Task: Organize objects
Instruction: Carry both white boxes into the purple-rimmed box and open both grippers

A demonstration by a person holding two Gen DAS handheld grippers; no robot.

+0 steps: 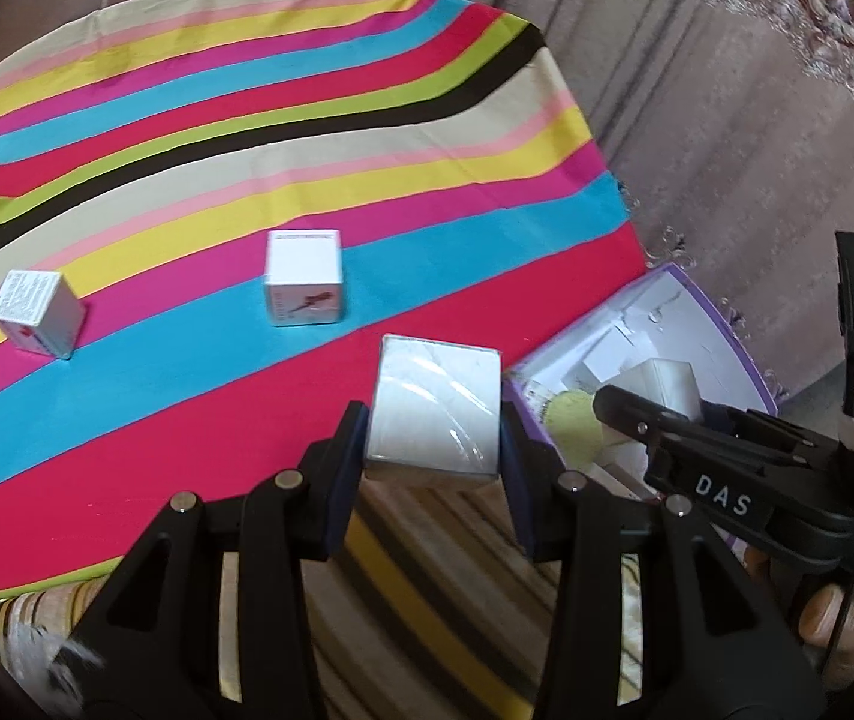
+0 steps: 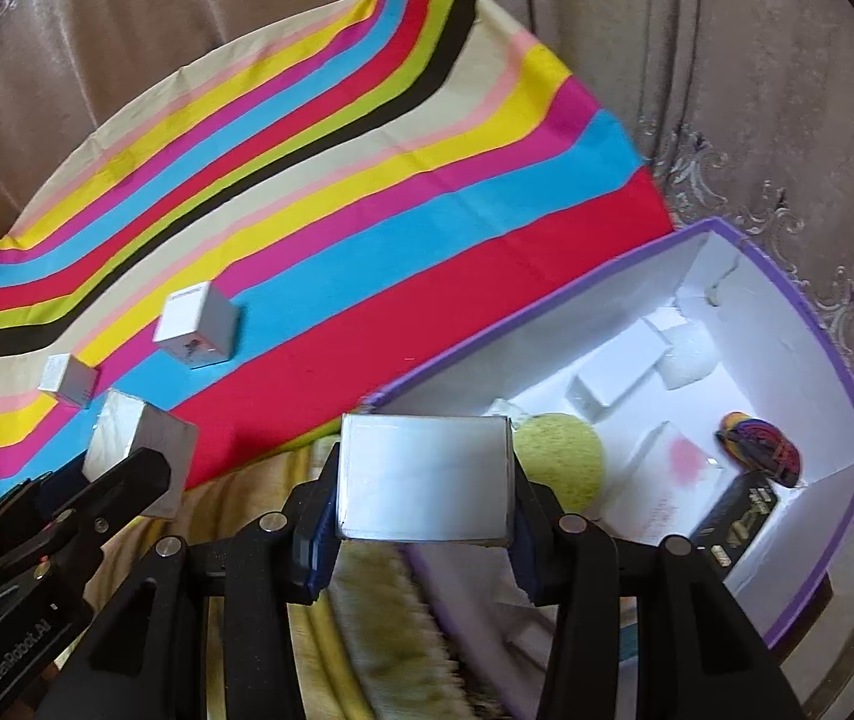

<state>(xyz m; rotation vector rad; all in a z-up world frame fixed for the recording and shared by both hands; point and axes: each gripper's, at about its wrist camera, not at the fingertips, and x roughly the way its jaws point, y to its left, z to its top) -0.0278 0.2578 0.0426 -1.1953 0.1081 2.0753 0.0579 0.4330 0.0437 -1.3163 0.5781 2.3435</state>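
Left gripper [image 1: 434, 420]: clamps silver box [image 1: 434, 405] | Right gripper [image 2: 424, 480]: clamps white box [image 2: 424, 477] | Purple bin [image 2: 811, 324] ahead-right: yellow sponge [image 2: 559, 459], cartons.

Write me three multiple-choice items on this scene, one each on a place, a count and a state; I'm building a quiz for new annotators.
1. Where does the yellow-green ball lie?
A. on the striped cloth
B. inside the purple-edged box
C. in a gripper

2. How many small white boxes stand loose on the striped cloth?
A. two
B. four
C. none

3. What is the left gripper doing?
A. hanging open and empty
B. clamping a white box
C. clamping the ball

Answers: 1 B, the ball sits within the walls of the purple-edged box. 2 A, one small box and another stand there. 3 B, its pads press both sides of a white box.
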